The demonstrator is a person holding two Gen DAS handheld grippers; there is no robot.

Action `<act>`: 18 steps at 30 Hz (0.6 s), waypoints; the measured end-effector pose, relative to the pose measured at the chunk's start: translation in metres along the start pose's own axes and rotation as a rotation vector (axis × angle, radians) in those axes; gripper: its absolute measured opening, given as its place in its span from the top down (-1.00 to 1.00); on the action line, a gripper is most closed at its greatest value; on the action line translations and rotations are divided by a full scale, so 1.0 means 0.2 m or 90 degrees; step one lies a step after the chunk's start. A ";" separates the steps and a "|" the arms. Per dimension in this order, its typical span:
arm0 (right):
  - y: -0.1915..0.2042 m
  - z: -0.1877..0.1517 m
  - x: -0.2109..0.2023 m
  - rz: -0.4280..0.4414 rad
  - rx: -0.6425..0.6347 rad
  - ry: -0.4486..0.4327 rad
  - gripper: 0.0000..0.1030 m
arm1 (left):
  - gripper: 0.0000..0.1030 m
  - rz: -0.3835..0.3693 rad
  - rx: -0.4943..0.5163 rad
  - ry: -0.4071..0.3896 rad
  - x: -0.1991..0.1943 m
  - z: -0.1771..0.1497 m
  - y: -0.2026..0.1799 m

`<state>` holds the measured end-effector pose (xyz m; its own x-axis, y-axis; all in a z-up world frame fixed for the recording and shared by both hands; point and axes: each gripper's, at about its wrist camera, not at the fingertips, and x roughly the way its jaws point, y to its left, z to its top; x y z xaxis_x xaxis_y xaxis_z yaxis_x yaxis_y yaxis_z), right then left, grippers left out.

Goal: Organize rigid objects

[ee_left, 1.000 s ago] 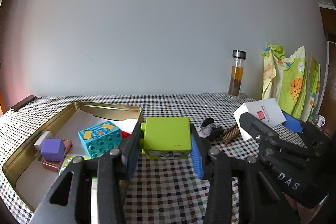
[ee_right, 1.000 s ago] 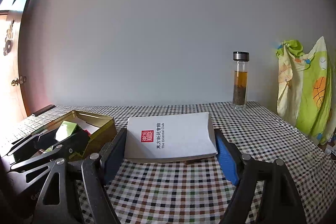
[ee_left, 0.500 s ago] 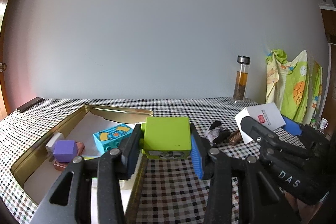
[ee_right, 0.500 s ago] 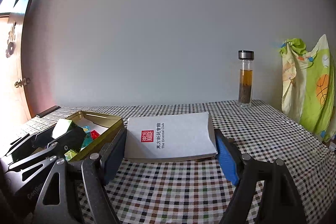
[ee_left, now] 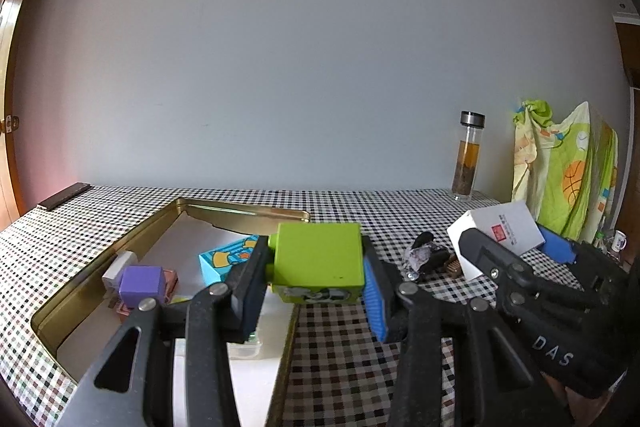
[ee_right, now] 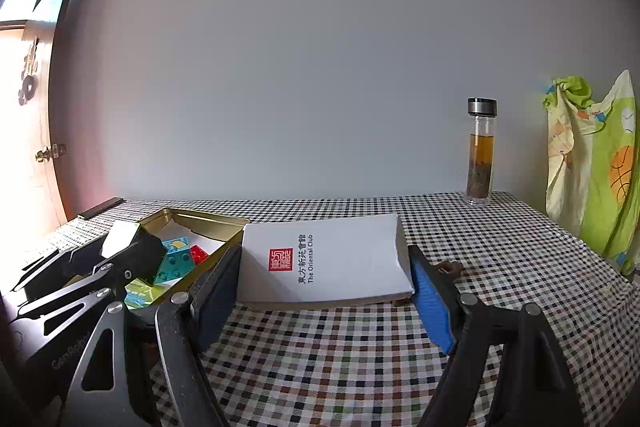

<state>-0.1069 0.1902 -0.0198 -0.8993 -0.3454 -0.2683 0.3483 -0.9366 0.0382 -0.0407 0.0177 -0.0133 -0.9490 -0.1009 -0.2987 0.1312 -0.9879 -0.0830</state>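
The checkered desk (ee_left: 360,203) carries a gold tin (ee_left: 100,267). The right tongs (ee_right: 324,291) grasp a white box (ee_right: 344,259) just right of the tin. The left tongs (ee_left: 316,291) clench a green block (ee_left: 316,259) above the tin's right rim; a teal block (ee_left: 224,259) and purple cube (ee_left: 140,279) lie inside.

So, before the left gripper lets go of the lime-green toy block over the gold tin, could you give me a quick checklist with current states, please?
1. Left gripper clamped on the lime-green toy block: ok.
2. Block fully over the gold metal tin: not ok; it hangs above the right rim.
3. Free white floor inside the tin: ok, behind the teal block.
4. Purple cube out of the way: ok.
5. Right gripper holding the white box outside the tin: ok.
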 end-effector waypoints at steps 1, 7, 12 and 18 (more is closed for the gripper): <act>0.01 0.00 0.00 0.002 -0.001 0.000 -0.56 | 0.19 0.001 -0.001 -0.001 0.00 0.00 0.00; 0.05 0.00 0.00 0.011 -0.010 0.000 -0.56 | 0.19 0.006 -0.007 -0.002 -0.01 0.00 0.04; 0.07 0.00 0.01 0.016 -0.011 0.002 -0.56 | 0.19 0.007 -0.014 -0.004 -0.01 0.00 0.06; 0.10 0.01 0.02 0.022 -0.016 0.001 -0.56 | 0.19 0.008 -0.019 -0.006 -0.02 -0.01 0.10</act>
<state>-0.1042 0.1708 -0.0188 -0.8865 -0.3768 -0.2685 0.3850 -0.9226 0.0235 -0.0334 -0.0012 -0.0151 -0.9499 -0.1139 -0.2909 0.1508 -0.9826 -0.1080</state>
